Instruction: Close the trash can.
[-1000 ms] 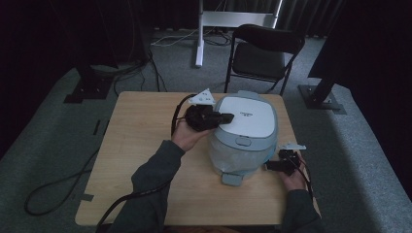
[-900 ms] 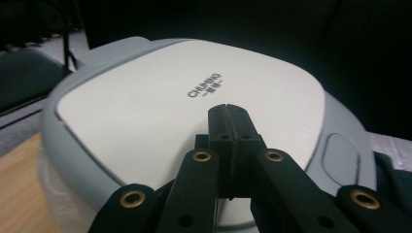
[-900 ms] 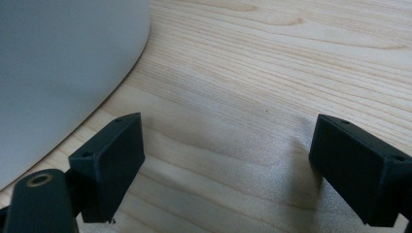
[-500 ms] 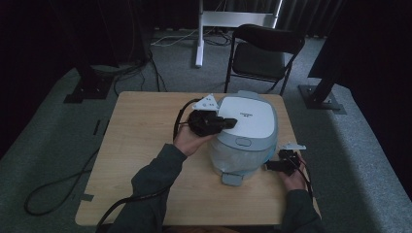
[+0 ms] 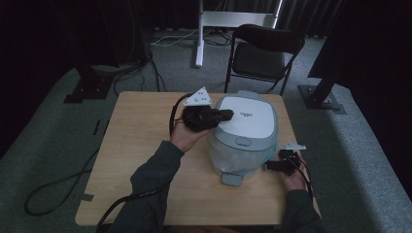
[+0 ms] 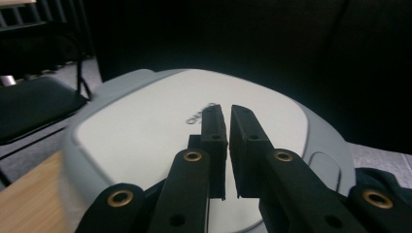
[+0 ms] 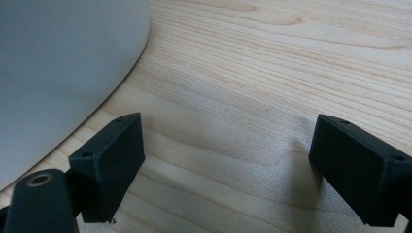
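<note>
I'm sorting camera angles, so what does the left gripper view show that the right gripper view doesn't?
Only the left gripper view shows the rice cooker's lid from above with its printed lettering, a folding chair, and the left gripper nearly closed. Only the right gripper view shows bare wooden tabletop between the right gripper's wide-open jaws. Both catch the cooker's pale body.

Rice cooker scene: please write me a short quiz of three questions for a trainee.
1. True or false: the pale blue-grey rice cooker with the white lid stands on the light wooden table.
2. Which gripper has its jaws wide apart? A) left gripper B) right gripper
3. Fill in: the left gripper's nearly closed jaws are over the cooker's ____.

Key: 1 true; 2 B; 3 lid.
</note>
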Tool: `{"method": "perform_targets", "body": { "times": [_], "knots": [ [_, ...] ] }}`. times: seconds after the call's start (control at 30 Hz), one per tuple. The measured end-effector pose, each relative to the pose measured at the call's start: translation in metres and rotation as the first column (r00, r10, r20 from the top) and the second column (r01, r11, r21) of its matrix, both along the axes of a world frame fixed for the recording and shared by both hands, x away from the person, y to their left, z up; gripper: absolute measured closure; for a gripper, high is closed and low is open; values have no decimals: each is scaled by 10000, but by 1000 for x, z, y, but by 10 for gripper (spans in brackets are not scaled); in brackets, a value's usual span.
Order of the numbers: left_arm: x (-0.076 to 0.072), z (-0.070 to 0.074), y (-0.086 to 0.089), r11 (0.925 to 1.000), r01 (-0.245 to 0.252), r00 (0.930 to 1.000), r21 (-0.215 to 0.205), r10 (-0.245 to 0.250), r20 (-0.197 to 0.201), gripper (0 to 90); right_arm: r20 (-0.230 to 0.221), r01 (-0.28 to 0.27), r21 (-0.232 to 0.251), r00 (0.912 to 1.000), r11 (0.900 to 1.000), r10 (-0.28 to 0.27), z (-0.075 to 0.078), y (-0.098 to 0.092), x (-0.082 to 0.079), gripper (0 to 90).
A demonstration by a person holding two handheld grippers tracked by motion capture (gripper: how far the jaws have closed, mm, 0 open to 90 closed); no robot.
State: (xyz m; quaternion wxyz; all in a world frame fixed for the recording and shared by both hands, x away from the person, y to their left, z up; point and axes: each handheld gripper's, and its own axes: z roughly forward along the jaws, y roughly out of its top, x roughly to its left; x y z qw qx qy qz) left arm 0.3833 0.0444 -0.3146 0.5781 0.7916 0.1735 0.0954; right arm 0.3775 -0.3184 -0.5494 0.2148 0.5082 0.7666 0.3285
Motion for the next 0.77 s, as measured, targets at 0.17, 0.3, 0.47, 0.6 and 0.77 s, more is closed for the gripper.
{"method": "perform_targets", "body": {
  "times": [0.17,0.3,0.47,0.6,0.77],
  "knots": [
    [5,5,13,9989,-449,9990,-147,449,4,843,2,0,-1,10000,10000,0,0,0,0,116],
    [10,5,30,9953,-900,9959,-346,897,-121,841,0,1,0,10000,10000,-1,0,0,0,116],
    [14,2,42,9917,-1219,9922,-406,1206,-330,842,-2,6,9,10000,10000,-6,0,0,0,116],
    [16,-5,57,9860,-1575,9864,-551,1544,-570,842,0,1,0,10000,10000,-1,0,0,0,116],
    [18,-13,70,9809,-1837,9808,-639,1786,-780,835,0,6,11,10000,10000,-6,0,0,0,116]
  ]
}}
